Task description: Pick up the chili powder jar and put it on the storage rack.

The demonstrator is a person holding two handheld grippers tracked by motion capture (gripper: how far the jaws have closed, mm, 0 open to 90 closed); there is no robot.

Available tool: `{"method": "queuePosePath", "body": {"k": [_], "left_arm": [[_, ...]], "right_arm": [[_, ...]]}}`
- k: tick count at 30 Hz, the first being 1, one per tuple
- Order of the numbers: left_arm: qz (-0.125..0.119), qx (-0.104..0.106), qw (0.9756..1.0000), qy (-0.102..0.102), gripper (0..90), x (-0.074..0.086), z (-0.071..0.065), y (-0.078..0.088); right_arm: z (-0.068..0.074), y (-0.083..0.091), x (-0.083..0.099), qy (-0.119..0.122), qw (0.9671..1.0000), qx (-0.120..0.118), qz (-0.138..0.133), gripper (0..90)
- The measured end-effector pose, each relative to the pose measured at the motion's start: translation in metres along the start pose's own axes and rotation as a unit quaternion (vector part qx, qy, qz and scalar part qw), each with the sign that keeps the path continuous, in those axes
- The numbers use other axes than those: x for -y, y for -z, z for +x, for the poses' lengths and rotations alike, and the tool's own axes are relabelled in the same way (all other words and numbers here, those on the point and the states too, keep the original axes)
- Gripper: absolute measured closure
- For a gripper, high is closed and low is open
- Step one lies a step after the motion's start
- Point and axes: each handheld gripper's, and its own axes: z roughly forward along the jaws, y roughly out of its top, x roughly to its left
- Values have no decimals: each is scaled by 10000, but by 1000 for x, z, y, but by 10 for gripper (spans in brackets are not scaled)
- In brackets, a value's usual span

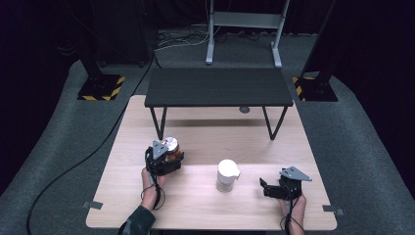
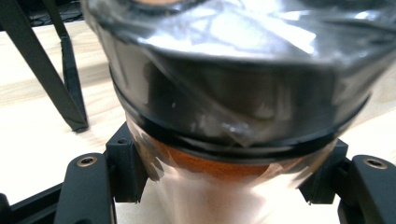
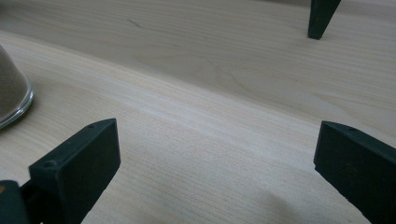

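An orange-brown jar (image 1: pixel 171 147) with a shiny foil-wrapped black lid stands on the wooden table (image 1: pixel 205 132) at the left. My left gripper (image 1: pixel 165 160) is shut on it; in the left gripper view the jar (image 2: pixel 224 116) sits between both jaws, pressed on each side. A glass jar with a white pouring lid (image 1: pixel 227 175), holding beige powder, stands at the table's middle front. My right gripper (image 1: pixel 266 188) rests open to its right, jaws wide apart over bare wood (image 3: pixel 219 154). The jar's glass base (image 3: pixel 11 100) shows at the left edge of the right gripper view.
A low black shelf on thin metal legs (image 1: pixel 218 86) stands across the back of the table. One leg tip (image 3: pixel 321 18) shows ahead of the right gripper. A small grey disc (image 1: pixel 244 109) lies under the shelf. Cables run over the grey floor at the left.
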Motion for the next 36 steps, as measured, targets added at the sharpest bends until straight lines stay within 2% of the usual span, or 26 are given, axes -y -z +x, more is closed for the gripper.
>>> {"method": "queuePosePath", "body": {"k": [25, 36], "left_arm": [[-55, 198, 9997, -164, 314, -29, -2, -4], [-90, 253, 9996, -105, 314, -35, 1, -6]], "right_arm": [[-2, 0, 0, -40, 10000, -31, -13, 0], [-2, 0, 0, -39, 10000, -31, -11, 0]]}}
